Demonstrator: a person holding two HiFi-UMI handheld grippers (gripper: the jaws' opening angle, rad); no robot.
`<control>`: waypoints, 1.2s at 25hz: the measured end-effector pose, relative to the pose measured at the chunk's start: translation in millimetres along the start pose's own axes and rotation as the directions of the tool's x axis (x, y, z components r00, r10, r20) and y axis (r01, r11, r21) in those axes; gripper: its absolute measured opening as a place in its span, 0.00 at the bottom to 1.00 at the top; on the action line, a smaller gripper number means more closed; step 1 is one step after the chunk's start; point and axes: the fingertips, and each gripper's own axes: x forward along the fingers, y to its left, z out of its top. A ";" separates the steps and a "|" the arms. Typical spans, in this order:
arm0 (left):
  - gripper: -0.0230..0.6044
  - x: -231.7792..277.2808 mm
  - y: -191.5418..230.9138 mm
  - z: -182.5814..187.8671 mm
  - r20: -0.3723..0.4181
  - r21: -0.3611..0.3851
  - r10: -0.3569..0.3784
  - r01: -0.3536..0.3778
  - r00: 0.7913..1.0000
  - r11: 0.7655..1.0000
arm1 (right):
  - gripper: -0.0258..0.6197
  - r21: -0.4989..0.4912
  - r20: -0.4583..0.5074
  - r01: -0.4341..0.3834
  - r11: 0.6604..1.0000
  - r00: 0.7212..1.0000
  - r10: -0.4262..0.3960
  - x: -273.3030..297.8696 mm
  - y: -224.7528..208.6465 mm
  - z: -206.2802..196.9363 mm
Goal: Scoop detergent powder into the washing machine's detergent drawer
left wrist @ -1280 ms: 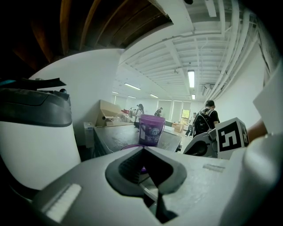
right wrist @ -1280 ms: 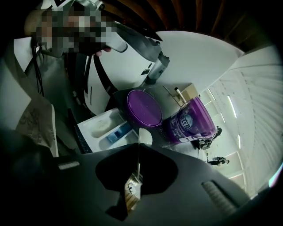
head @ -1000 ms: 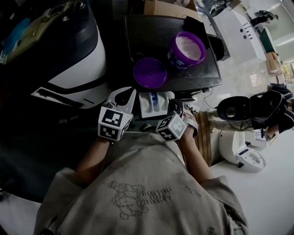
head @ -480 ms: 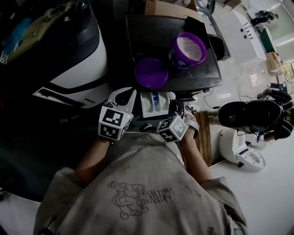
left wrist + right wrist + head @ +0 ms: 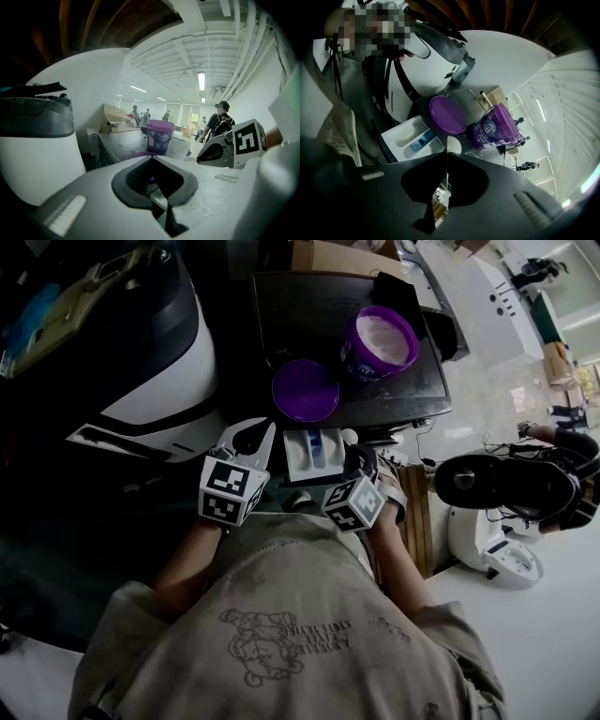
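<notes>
An open purple detergent tub (image 5: 380,341) with white powder stands on a black top, and its purple lid (image 5: 306,389) lies beside it. In front of them the white detergent drawer (image 5: 292,457) is pulled out, with a blue insert inside. My right gripper (image 5: 359,457) is at the drawer's right edge, shut on a white scoop (image 5: 453,144) whose thin handle runs between the jaws. The scoop's bowl points toward the tub (image 5: 492,129) and lid (image 5: 447,114), right of the drawer (image 5: 405,136). My left gripper (image 5: 255,432) sits shut and empty left of the drawer, facing the tub (image 5: 160,136).
The white and black washing machine (image 5: 159,371) fills the left. A cardboard box (image 5: 342,257) stands behind the black top. A person in dark clothes (image 5: 511,479) crouches at the right near a white device (image 5: 492,554) on the floor. Wooden slats (image 5: 417,521) lie right of my right arm.
Both grippers have stayed where they were. The person at the right has shifted a little to the left.
</notes>
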 end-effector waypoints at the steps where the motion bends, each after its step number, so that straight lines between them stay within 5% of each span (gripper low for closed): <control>1: 0.04 0.7 -0.2 0.3 -0.002 0.000 -0.001 0.001 1.000 1.000 | 0.09 0.006 0.002 -0.002 1.000 1.000 0.002 -0.7 -1.0 -0.1; 20: 0.04 16.2 -1.2 28.6 -0.020 0.027 -0.003 0.003 1.000 1.000 | 0.10 0.242 0.168 -0.154 0.958 0.979 0.115 -26.5 -32.0 36.5; 30: 0.04 35.1 4.9 83.7 0.026 0.080 -0.025 0.023 0.999 0.997 | 0.09 0.322 0.303 -0.157 0.934 0.951 0.056 -64.4 -90.3 80.0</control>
